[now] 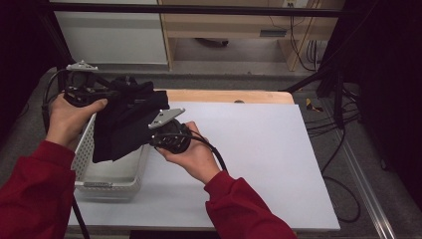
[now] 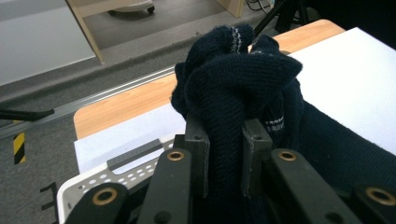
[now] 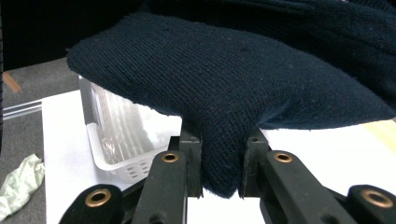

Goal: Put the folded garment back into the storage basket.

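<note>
A dark navy knitted garment [image 1: 124, 122] hangs over a white perforated basket [image 1: 85, 149] at the table's left. My left gripper [image 1: 107, 93] is shut on a bunched fold of the garment [image 2: 233, 88], whose knit bulges up between the two pads [image 2: 198, 149]. My right gripper [image 1: 154, 137] is shut on a lower edge of the same garment [image 3: 224, 93], and the cloth droops down between its pads [image 3: 191, 158]. In the right gripper view the basket [image 3: 116, 140] stands just behind the cloth. Both hands hold the garment up, spread between the two grippers.
A white sheet [image 1: 249, 154] covers most of the wooden table [image 1: 229, 95]. Cables [image 1: 343, 114] trail on the floor at the right. A crumpled pale green scrap [image 3: 18, 184] lies on the floor beside the table. Shelving [image 1: 229, 30] stands beyond the far edge.
</note>
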The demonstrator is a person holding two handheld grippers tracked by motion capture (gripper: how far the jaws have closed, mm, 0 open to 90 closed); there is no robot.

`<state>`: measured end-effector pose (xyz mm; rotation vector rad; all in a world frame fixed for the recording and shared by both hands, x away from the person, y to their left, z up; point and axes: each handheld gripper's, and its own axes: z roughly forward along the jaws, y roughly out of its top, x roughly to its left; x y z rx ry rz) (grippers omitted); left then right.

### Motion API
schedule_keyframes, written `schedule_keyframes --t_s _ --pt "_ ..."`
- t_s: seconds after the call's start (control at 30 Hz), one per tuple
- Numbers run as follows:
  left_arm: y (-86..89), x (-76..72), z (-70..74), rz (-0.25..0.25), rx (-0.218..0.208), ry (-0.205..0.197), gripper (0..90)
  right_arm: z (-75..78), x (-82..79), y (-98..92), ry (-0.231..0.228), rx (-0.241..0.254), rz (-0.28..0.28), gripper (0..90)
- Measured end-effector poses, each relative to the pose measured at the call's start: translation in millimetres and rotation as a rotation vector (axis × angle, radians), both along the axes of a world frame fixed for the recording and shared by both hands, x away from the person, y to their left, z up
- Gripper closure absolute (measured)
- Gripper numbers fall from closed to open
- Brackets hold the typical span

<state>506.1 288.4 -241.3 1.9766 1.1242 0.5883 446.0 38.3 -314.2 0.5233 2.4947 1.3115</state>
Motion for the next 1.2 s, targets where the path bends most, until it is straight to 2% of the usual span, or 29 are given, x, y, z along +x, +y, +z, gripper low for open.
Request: schedule_keyframes --t_s 0.13,0.37,0.57,0.7,0.77,0.8,0.9,1.07,1.2 --pt "1.2 -1.5 0.7 0.005 0.017 -0.004 77.0 -1.3 -0.1 4.2 0.011 0.007 0.001 76.3" --pt "9.7 -2.6 -1.4 0.029 0.031 -0.009 77.0 -1.6 -0.5 14.7 0.002 0.025 0.007 76.3" --pt "18.0 -1.5 -3.5 0.044 0.084 -0.023 77.0 -7.0 3.9 25.5 0.013 0.028 0.019 76.2" --pt "26.2 -1.3 -5.9 0.050 0.097 -0.021 77.0 -10.9 9.1 37.4 0.020 0.039 0.025 76.2" --pt "31.3 -0.4 -7.7 0.059 0.099 -0.020 77.0 -11.6 9.5 39.8 0.020 0.040 0.024 76.2" --pt "34.7 -0.7 -8.6 0.065 0.095 -0.020 77.0 -12.8 10.4 45.2 0.003 0.035 0.021 76.2" --pt "37.7 -2.8 -8.4 0.067 0.086 -0.024 76.9 -14.3 10.8 48.4 -0.007 0.038 0.010 76.2" --pt "45.4 -6.4 -8.0 0.072 0.093 -0.034 76.9 -17.7 10.9 56.6 -0.012 0.045 0.022 76.2" --pt "53.7 -5.6 -11.4 0.086 0.079 -0.025 76.8 -17.8 10.4 64.4 -0.022 0.036 0.034 76.2"
